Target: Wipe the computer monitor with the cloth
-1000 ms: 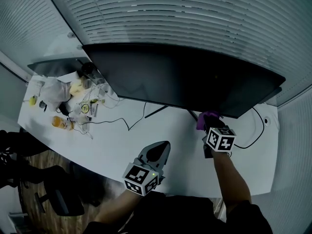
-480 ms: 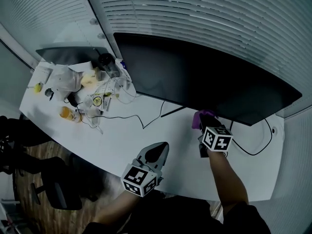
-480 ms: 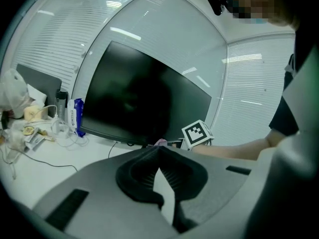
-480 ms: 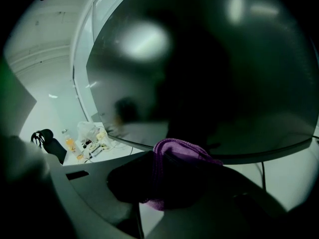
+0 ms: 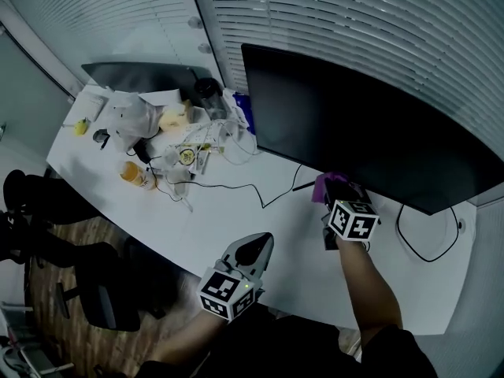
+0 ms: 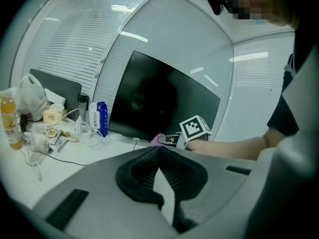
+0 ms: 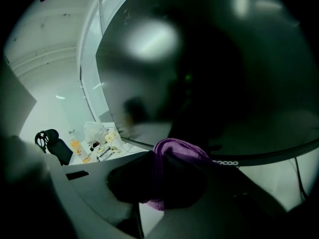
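Purple, nubby cloth (image 7: 177,151) is sitting bunched in the right hand-held gripper (image 7: 164,183), whose jaws are clamping its soft folds; a rounded wad is poking out ahead of them. Over the last second this gripper has been holding almost the same spot by the monitor's lower edge, while the head view has been swinging so that the monitor (image 5: 370,132) is now lying further right. That suggests the wipe is only being lined up. The cloth is hovering just beside the bottom bezel, and whether it is touching is not clear.

The left hand-held gripper (image 6: 159,168) is idling low over the table (image 5: 236,211), its ribbed dark pads together and gripping nothing.

The monitor is showing a wide, gently curved, glossy black face that is throwing back pale blurred reflections. The table is looking smooth and white, with thin black cables (image 5: 236,187) trailing across it.
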{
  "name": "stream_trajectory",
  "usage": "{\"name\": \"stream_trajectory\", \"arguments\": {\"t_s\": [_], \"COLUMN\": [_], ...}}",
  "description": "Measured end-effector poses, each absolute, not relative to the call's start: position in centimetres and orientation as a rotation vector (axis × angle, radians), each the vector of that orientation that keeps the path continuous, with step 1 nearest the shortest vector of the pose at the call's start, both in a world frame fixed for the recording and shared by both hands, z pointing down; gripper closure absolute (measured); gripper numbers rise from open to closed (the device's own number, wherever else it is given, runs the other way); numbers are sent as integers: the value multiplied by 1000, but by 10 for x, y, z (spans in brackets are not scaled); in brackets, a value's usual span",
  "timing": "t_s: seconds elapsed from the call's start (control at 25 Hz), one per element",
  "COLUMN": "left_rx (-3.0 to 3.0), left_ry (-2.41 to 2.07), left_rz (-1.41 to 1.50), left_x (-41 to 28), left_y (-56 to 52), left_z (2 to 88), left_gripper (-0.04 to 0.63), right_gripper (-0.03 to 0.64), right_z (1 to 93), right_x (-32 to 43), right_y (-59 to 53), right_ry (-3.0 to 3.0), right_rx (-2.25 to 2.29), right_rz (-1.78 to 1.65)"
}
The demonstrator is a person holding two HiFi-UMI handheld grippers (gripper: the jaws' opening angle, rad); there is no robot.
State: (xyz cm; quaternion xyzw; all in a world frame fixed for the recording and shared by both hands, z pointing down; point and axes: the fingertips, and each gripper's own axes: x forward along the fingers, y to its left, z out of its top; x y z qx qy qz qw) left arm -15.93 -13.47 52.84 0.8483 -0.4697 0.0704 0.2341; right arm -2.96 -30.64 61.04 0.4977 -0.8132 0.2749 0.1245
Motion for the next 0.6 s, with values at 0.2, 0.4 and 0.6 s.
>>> {"name": "stream_trajectory", "arguments": {"t_s": [0.2, 0.4, 0.6], "left_rx": [2311, 2300, 2279], "left_ry": [-1318, -1341, -1374], "left_rz": [194, 204, 205], "left_x": [-185, -210, -240], "left_y": [-134, -131, -130], "left_z": [531, 534, 538], "left_gripper": [591, 591, 591], "right_gripper": [541, 541, 541], "right_z": [612, 613, 615], "right_x": [-67, -109, -151], "right_y": [-314, -323, -332], "right_ry": [-2398, -2427, -2444], "right_rx": [1420, 1379, 1342], "right_rz": [809, 807, 809]}}
